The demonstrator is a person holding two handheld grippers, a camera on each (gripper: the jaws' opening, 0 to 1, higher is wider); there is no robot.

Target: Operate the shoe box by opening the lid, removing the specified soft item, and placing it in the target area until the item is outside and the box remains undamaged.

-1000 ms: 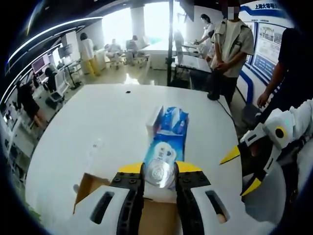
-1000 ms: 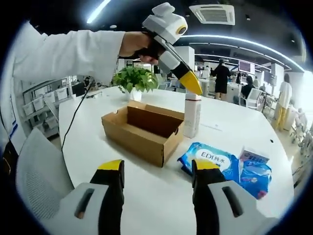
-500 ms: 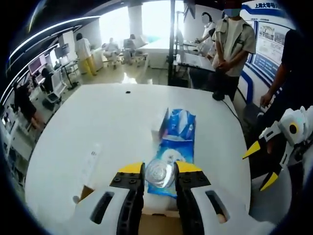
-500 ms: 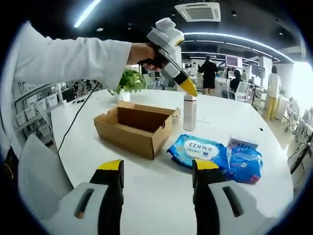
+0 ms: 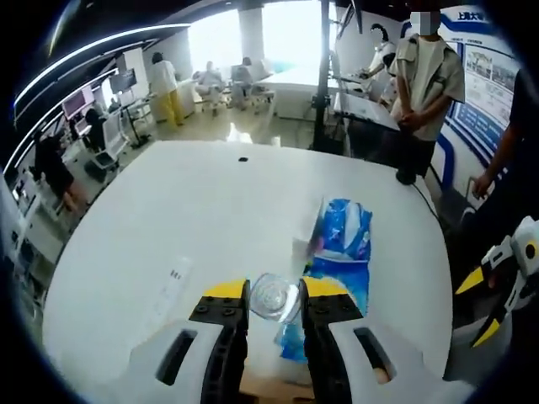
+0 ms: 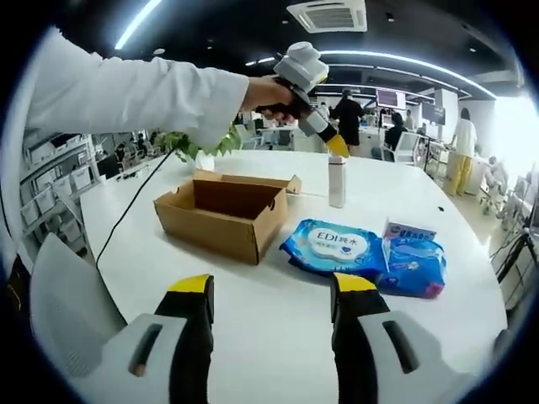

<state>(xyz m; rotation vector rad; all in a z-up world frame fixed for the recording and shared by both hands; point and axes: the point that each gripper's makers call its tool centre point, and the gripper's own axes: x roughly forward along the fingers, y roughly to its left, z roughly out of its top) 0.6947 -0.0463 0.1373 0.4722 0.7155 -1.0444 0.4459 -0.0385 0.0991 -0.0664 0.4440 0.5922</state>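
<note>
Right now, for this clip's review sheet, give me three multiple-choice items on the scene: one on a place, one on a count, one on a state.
1. Where does the cardboard box stand in the right gripper view?
A. On the white table, beside the blue wipes pack
B. On the floor
C. On top of the wipes pack

2. How many blue soft packs lie on the table?
A. None
B. Two
C. Five

3. What is the left gripper doing?
A. Hanging open, holding nothing
B. Shut on the box wall
C. Shut on the top of a white bottle

Key: 1 A, the box sits on the tabletop with the pack beside it. 2 B, the wipes pack and a second blue pack lie side by side. 3 C, its jaws pinch the bottle's top in both views.
</note>
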